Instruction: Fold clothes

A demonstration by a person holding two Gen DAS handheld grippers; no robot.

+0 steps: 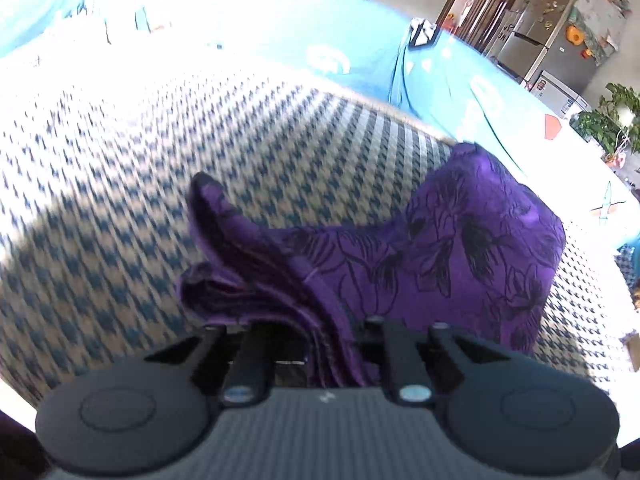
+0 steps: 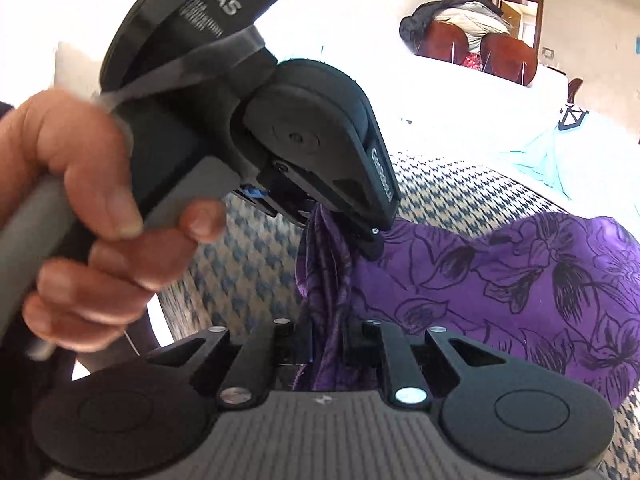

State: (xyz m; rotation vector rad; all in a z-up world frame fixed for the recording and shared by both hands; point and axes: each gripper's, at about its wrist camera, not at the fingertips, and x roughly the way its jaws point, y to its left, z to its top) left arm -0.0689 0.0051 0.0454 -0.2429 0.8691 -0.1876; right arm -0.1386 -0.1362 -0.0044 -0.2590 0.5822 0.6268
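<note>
Grippers first: my left gripper (image 1: 332, 344) is clamped on a bunched stack of layers of the purple floral garment (image 1: 460, 248), fabric wedged right between the fingers; my right gripper (image 2: 332, 344) is pinched on a gathered hem of the same garment (image 2: 500, 280) too, cloth running up out of its jaws. Right wrist view shows the left gripper (image 2: 352, 220) just above and ahead, with cloth hanging from it, and my left hand (image 2: 92, 208) wrapped round its handle. So both grips sit close together on one edge or corner, several layers thick. Rest of the garment drapes away to the right, partly lifted, its far end resting on the houndstooth cover (image 1: 120, 200) of what looks like a sofa or bed; a turquoise sheet (image 1: 360, 40) lies beyond. Judgement: I'm mid-fold, carrying a gathered edge, but whether this is an early fold or a late one I can't tell from the layers alone. To do it well: keep both grips firm so no layer slips out, keep the held edge taut and level between the two grippers, and let the hanging body lie flat on the cover without dragging wrinkles. Fabric looks thin and slippery, so a sagging middle or lost inner layer is the risk. Motion blur on the cover, edges unclear.
</note>
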